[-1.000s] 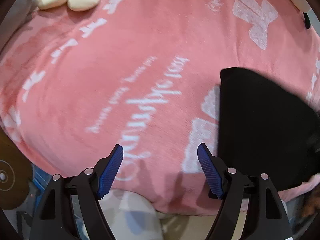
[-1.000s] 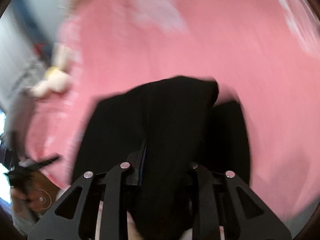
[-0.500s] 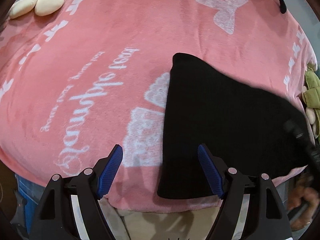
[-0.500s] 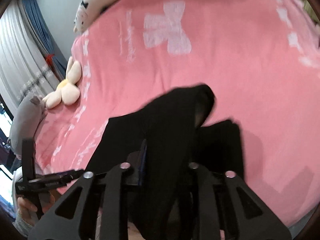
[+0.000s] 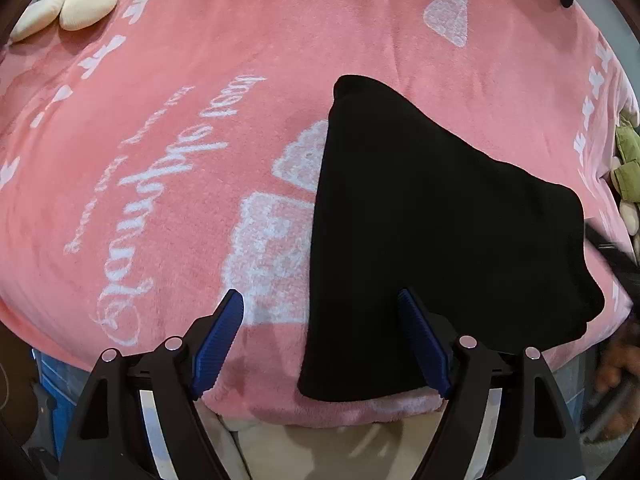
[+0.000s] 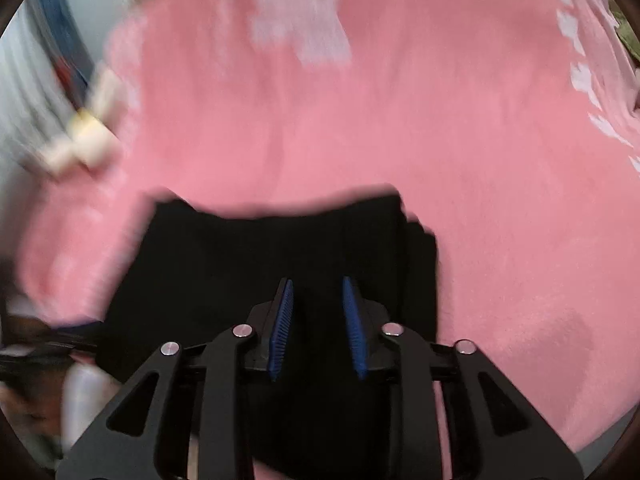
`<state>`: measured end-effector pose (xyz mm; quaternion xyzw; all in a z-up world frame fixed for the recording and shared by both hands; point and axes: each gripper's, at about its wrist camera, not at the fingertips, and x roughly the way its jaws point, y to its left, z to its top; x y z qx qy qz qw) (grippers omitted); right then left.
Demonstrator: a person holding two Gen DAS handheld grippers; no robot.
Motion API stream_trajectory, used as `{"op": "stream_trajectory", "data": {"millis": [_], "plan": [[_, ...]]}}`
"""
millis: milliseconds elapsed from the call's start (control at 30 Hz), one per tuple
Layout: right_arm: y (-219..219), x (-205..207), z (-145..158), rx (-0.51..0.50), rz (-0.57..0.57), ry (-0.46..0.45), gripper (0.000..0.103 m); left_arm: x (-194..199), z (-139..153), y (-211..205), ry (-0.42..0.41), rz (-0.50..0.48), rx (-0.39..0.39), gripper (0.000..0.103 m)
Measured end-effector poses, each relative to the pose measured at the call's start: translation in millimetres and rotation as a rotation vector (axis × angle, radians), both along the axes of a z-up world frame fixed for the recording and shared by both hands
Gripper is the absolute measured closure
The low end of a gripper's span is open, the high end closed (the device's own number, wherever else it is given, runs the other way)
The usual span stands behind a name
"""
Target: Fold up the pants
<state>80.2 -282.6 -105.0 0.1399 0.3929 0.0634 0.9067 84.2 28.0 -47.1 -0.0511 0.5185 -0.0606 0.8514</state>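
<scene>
The black pants (image 5: 432, 216) lie folded on the pink blanket (image 5: 200, 120) near the bed's front edge. My left gripper (image 5: 320, 312) is open and empty, hovering over the pants' left edge, with one blue pad (image 5: 420, 332) above the fabric. In the right wrist view the pants (image 6: 260, 256) lie flat in a folded stack. My right gripper (image 6: 318, 304) sits just above them with its jaws parted by a narrow gap and nothing between them. That view is blurred by motion.
A cream and yellow plush toy (image 5: 72, 4) lies at the far left of the blanket. A green plush (image 5: 628, 168) sits at the right edge. The bed's front edge (image 5: 320, 412) is just under my left gripper.
My right gripper has let go of the pants and its jaws have parted; the raised fold now lies flat. My left gripper has shifted right, closer over the pants.
</scene>
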Motion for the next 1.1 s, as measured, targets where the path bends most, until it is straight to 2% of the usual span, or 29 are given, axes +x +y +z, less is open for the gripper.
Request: {"op": "stream_trajectory", "data": {"millis": [167, 200, 300, 367, 467, 533, 667, 700, 767, 833, 900, 967, 1000, 1033, 1100], "plan": [[8.7, -28.2, 39.0, 0.067, -0.037, -0.115, 0.074, -0.4, 0.0, -1.5, -0.007, -0.017, 0.030, 0.023], [10.1, -34.5, 39.3, 0.064, -0.033, -0.111, 0.069, -0.6, -0.1, -1.5, -0.006, -0.017, 0.026, 0.023], [10.6, -50.8, 27.7, 0.010, -0.048, -0.059, 0.068, 1.1, -2.3, -0.3, -0.001, -0.009, 0.012, 0.023], [7.4, -59.9, 14.4, 0.031, -0.058, -0.025, 0.066, 0.9, -2.3, -0.6, 0.000, -0.007, 0.010, 0.023], [6.8, -68.5, 10.2, 0.080, -0.071, -0.039, 0.058, -0.5, -1.6, -1.2, -0.005, -0.013, 0.019, 0.023], [10.5, -64.2, 12.3, 0.076, -0.085, -0.035, 0.057, -0.6, -3.4, -1.2, -0.003, -0.012, 0.024, 0.022], [15.1, -64.2, 29.6, 0.111, -0.073, -0.087, 0.056, 0.9, -4.7, -1.2, -0.006, -0.017, 0.040, 0.020], [17.4, -61.4, 28.2, 0.089, -0.065, -0.079, 0.056, 1.4, -5.4, -1.6, -0.008, -0.019, 0.045, 0.019], [19.4, -53.8, 9.1, 0.030, -0.050, -0.006, 0.057, 2.5, -7.5, -1.2, -0.011, -0.017, 0.050, 0.016], [18.0, -57.9, 9.0, 0.019, -0.052, -0.025, 0.057, 3.9, -10.5, 1.0, 0.001, -0.020, 0.025, 0.016], [13.4, -64.0, 19.9, 0.043, -0.069, -0.039, 0.056, 1.1, -4.0, 8.9, -0.013, -0.013, -0.037, 0.018], [2.7, -68.8, 28.7, 0.078, -0.101, -0.071, 0.043, -3.4, 6.8, 19.1, -0.063, -0.007, -0.108, 0.019], [-4.6, -67.2, 28.3, 0.091, -0.122, -0.070, 0.033, -2.5, 10.2, 25.1, -0.076, 0.000, -0.150, 0.017], [-9.7, -64.7, 25.2, 0.093, -0.136, -0.061, 0.029, 1.0, 8.5, 27.1, -0.066, 0.000, -0.173, 0.016], [-16.6, -56.1, 14.1, 0.105, -0.142, -0.014, 0.028, 14.2, -3.6, 27.4, 0.002, -0.007, -0.218, 0.016]]}}
